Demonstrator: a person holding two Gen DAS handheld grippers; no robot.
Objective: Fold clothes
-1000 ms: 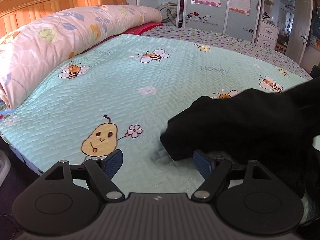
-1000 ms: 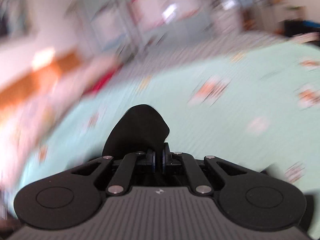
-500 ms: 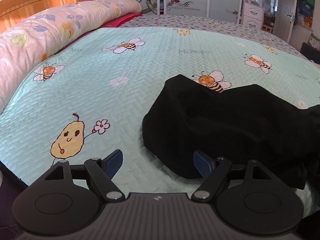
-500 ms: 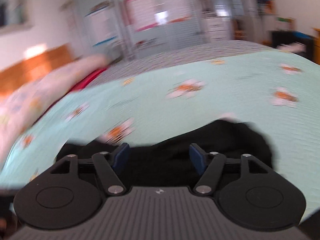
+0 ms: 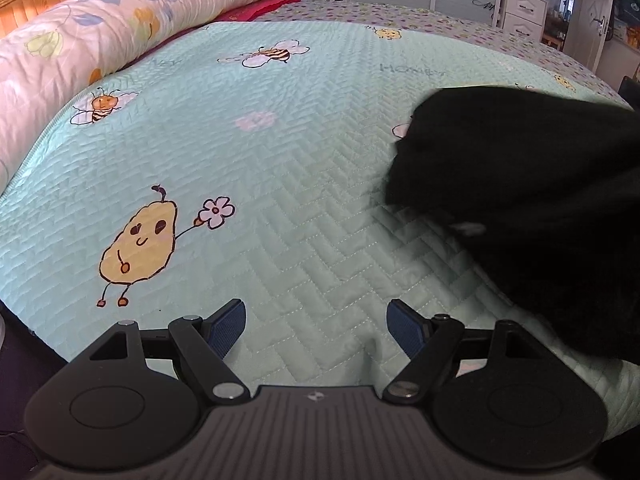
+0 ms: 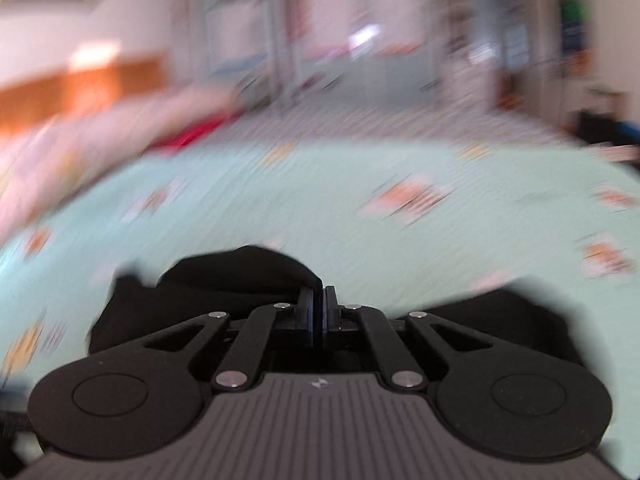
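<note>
Already the right gripper [image 6: 319, 308] has just clamped onto the black garment [image 6: 240, 280], while the left gripper [image 5: 316, 328] gapes empty; a thin pinch could slip.

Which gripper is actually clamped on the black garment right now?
The right gripper, pads pinched shut on the black garment; the left gripper gapes open over bare quilt.

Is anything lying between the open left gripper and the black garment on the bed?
Nothing visible does. The left gripper is open over bare quilted bedspread, and only that bare cover lies between it and the black garment up and to the right. The rolled floral quilt lies far off to the left.
</note>
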